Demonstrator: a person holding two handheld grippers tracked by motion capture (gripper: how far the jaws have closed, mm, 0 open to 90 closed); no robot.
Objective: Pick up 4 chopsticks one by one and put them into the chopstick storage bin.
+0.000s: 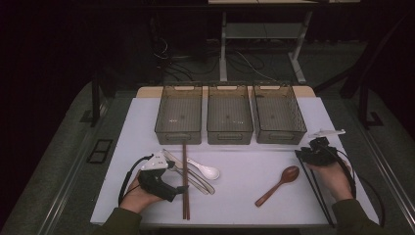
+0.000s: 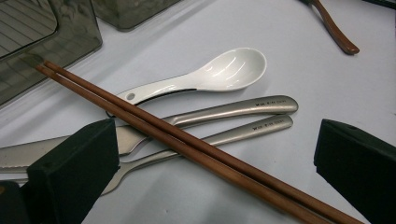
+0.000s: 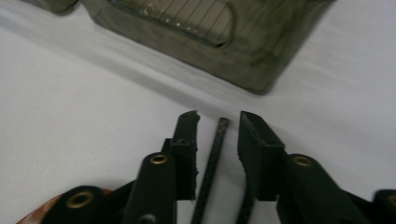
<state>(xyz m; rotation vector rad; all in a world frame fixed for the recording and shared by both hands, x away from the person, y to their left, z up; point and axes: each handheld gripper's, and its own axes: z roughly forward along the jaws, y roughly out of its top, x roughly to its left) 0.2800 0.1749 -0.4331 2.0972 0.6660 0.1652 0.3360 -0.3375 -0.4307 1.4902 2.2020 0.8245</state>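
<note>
My left gripper (image 1: 177,183) points to three o'clock, jaws wide apart; my right gripper (image 1: 307,149) points to eleven o'clock, jaws slightly parted.

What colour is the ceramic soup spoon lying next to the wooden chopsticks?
White: the soup spoon is glossy white, clearest in the left gripper view.

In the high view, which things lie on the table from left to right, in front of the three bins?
Left tongs → brown chopsticks → white spoon → wooden spoon → black chopsticks → right tongs. The metal cutlery overlaps the brown chopsticks, so I leave it out.
</note>
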